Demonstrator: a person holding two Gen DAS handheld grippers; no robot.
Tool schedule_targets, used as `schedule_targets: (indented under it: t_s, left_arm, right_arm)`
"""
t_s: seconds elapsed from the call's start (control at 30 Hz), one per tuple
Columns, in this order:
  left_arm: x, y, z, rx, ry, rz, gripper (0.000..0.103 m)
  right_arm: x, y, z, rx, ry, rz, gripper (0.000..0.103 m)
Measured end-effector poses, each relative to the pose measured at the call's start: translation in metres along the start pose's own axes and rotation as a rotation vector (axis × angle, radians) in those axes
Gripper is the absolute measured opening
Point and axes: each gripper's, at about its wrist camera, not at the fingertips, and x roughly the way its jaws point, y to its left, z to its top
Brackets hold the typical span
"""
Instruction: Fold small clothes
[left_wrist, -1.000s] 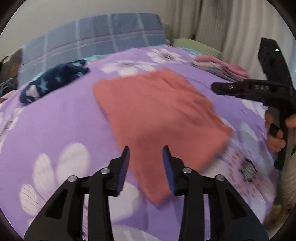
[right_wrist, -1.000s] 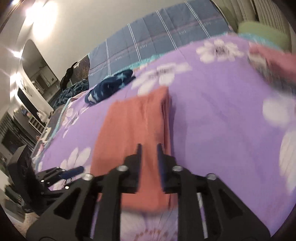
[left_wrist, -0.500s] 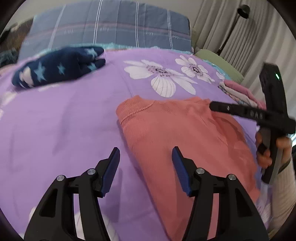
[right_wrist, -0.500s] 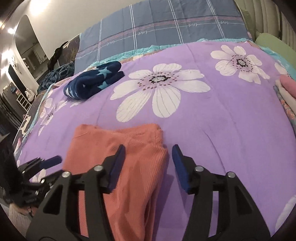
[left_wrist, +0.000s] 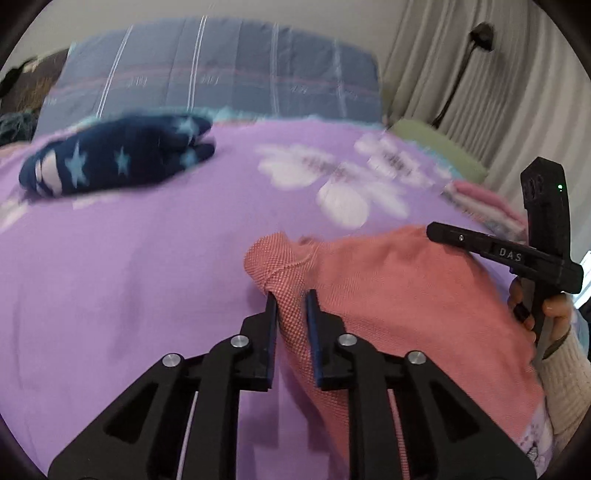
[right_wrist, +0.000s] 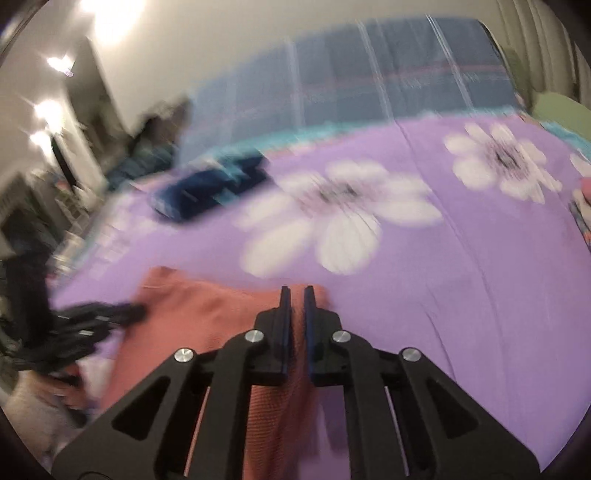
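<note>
A salmon-pink knitted garment (left_wrist: 399, 302) lies partly folded on the purple flowered bedspread (left_wrist: 129, 266). My left gripper (left_wrist: 291, 297) is shut on the garment's far left corner, with cloth bunched between the blue pads. My right gripper (right_wrist: 297, 293) is shut on the garment's far right corner (right_wrist: 221, 314). The right gripper also shows in the left wrist view (left_wrist: 432, 232), over the garment's right side. The left gripper shows blurred in the right wrist view (right_wrist: 136, 310).
A dark blue star-patterned garment (left_wrist: 118, 158) lies at the far left of the bed. A stack of folded pink clothes (left_wrist: 484, 203) sits at the right edge. A blue plaid pillow (left_wrist: 221, 81) and curtains (left_wrist: 498, 74) stand behind.
Both grippers were open half a second ago and have closed on the garment's far corners. The views are blurred by motion.
</note>
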Motion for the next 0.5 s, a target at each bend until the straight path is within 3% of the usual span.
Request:
schedule_targets:
  t_s: [0.07,0.1,0.17,0.2,0.23,0.37,0.47,0.5]
  left_arm:
    - [-0.004,0.006,0.001,-0.028,-0.015,0.012,0.035]
    - [-0.013,0.006,0.002,-0.025,-0.048,0.028,0.036]
    - [-0.028,0.001,0.006,0.008,-0.077,0.048,0.036]
    - [-0.035,-0.003,0.006,0.024,-0.087,0.030,0.036]
    - [-0.045,-0.010,0.005,0.045,-0.093,-0.009,0.036]
    - [-0.065,-0.050,-0.019,0.166,-0.040,-0.126,0.036]
    - [-0.055,-0.070,-0.049,0.248,0.060,-0.100,0.036]
    - [-0.051,-0.072,-0.060,0.271,0.064,-0.075,0.036]
  right_arm:
    - [-0.008,-0.006,-0.001,0.036,-0.023,-0.002,0.025]
    - [-0.019,-0.006,0.000,0.038,-0.051,-0.012,0.033]
    - [-0.036,-0.002,0.001,0.023,-0.075,-0.039,0.034]
    - [-0.044,0.000,0.000,0.017,-0.066,-0.026,0.029]
    - [-0.053,0.005,-0.003,0.010,-0.049,0.012,0.016]
    - [-0.074,0.038,-0.027,-0.085,0.010,0.123,0.010]
    - [-0.082,0.063,-0.057,-0.186,0.045,0.127,0.010]
    - [-0.075,0.068,-0.070,-0.225,0.078,0.070,0.010]
